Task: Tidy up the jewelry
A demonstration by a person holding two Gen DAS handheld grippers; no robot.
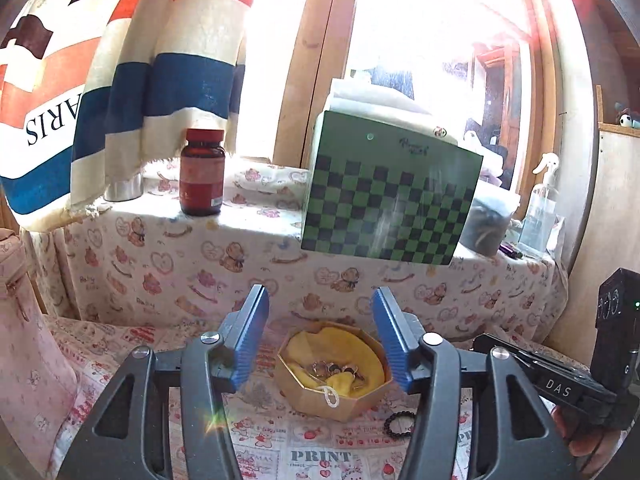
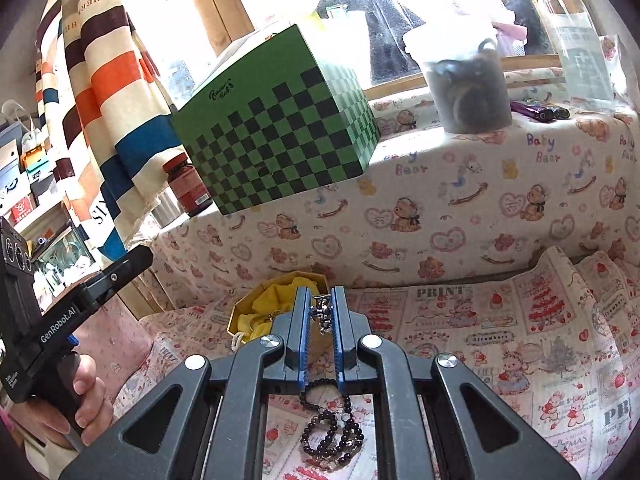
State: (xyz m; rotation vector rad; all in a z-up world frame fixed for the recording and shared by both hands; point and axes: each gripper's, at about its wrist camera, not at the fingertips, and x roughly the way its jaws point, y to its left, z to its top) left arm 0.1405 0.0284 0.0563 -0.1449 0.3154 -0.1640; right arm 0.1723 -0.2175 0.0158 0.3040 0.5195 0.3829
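A small gold eight-sided box with a yellow cloth inside is seen on the printed bedspread. Some small shiny jewelry pieces are already lying in the yellow cloth, so part of the job looks done.

The left gripper is held wide open above the box, and nothing is held in it.

The right gripper is nearly closed. A little silver metal piece is pinched between its blue fingers, just beside the box. What kind of jewelry it is cannot be told.

A black bead bracelet is still left on the bedspread, below the right gripper and outside the box. It is also seen in the left view, just beside the box.

So the silver piece and the beads are probably still to be put away. A green checkered box is seen up on the shelf behind.
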